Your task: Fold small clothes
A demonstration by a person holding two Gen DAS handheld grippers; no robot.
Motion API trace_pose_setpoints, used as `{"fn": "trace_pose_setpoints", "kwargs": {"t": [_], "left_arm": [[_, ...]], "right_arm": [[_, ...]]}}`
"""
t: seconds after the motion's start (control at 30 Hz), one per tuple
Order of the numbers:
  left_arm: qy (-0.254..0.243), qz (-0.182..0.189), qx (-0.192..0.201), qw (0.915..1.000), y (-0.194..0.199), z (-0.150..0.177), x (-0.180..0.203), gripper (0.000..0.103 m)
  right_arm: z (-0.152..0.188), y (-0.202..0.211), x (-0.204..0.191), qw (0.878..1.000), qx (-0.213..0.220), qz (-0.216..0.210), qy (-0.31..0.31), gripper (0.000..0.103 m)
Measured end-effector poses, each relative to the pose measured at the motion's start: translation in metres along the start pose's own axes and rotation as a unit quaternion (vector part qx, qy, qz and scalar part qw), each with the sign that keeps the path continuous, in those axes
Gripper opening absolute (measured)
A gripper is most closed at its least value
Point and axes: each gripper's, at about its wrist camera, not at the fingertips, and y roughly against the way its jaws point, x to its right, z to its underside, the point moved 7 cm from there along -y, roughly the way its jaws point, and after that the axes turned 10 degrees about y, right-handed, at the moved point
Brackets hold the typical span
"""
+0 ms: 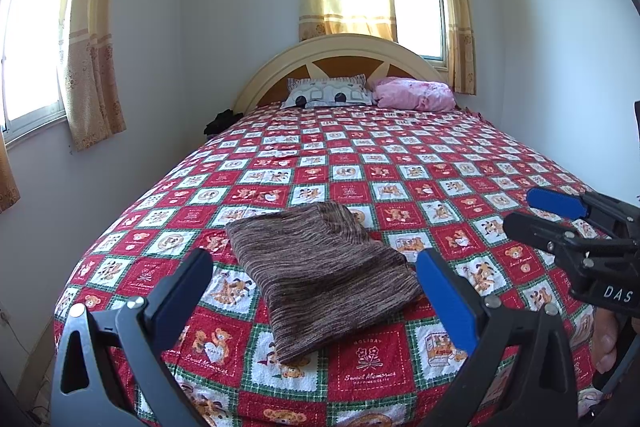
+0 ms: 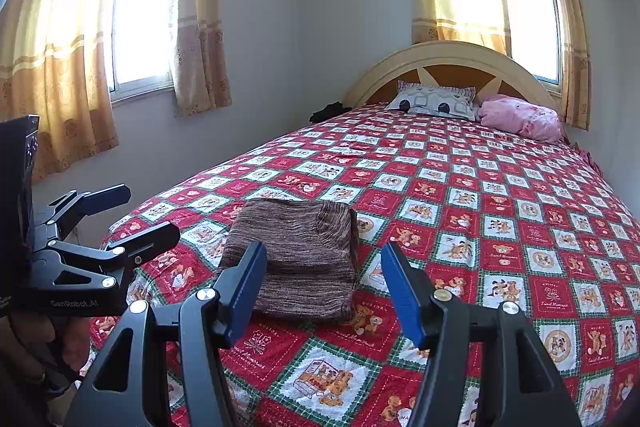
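Observation:
A brown striped knit garment [image 1: 324, 275] lies folded into a compact rectangle near the foot of the bed; it also shows in the right wrist view [image 2: 300, 255]. My left gripper [image 1: 316, 291] is open and empty, held above the garment's near end. It also shows at the left of the right wrist view [image 2: 132, 215]. My right gripper [image 2: 324, 291] is open and empty, just short of the garment's near edge. It also shows at the right of the left wrist view [image 1: 520, 211], to the right of the garment.
The bed has a red, white and green patchwork cover [image 1: 400, 163]. A patterned pillow [image 1: 328, 93] and a pink bundle [image 1: 412, 94] lie by the arched headboard [image 1: 340, 47]. A dark object [image 1: 220, 121] sits at the bed's far left. Walls and curtained windows surround the bed.

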Motion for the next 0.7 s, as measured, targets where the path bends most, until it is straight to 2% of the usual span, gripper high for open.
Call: {"fn": "trace_pose_setpoints", "kwargs": {"t": [0.27, 0.47, 0.7], "left_arm": [[-0.003, 0.009, 0.0, 1.0, 0.0, -0.001, -0.002, 0.103], [-0.01, -0.003, 0.022, 0.9997, 0.007, -0.008, -0.002, 0.103], [-0.009, -0.004, 0.025, 0.9996, 0.01, -0.015, -0.006, 0.103]], "right_arm": [[-0.003, 0.005, 0.002, 1.0, 0.012, 0.005, -0.005, 0.061], [-0.006, 0.01, 0.006, 1.0, 0.025, 0.009, -0.012, 0.061], [-0.005, 0.011, 0.007, 0.999, 0.027, 0.009, -0.014, 0.061]]}}
